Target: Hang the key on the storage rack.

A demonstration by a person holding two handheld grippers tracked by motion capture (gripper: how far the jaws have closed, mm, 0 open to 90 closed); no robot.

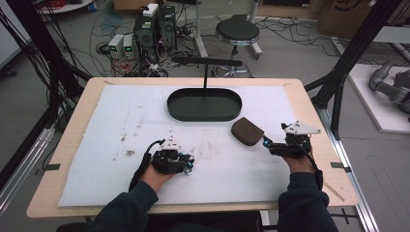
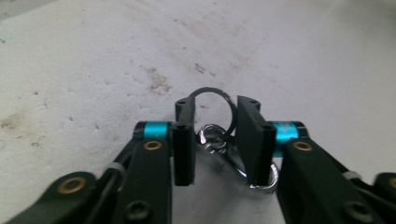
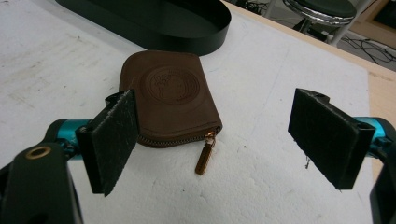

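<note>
Keyring (image 2: 219,116) with silver carabiner clip (image 2: 233,161) sits between the left gripper (image 1: 187,166) jaws, lower centre of the left gripper view; jaws close beside the ring, contact unclear, so can't tell if clamped. Stained white mat (image 1: 121,140) around it is bare. Right gripper (image 3: 224,140) jaws spread wide, nothing held. Brown zip pouch (image 3: 170,100) lies flat just past its left jaw, brass zipper pull (image 3: 204,156) pointing toward the camera. Black oval tray (image 1: 204,104) near the pouch, upper centre of high view. Right hand (image 1: 297,162) near the table's (image 1: 72,145) right edge.
</note>
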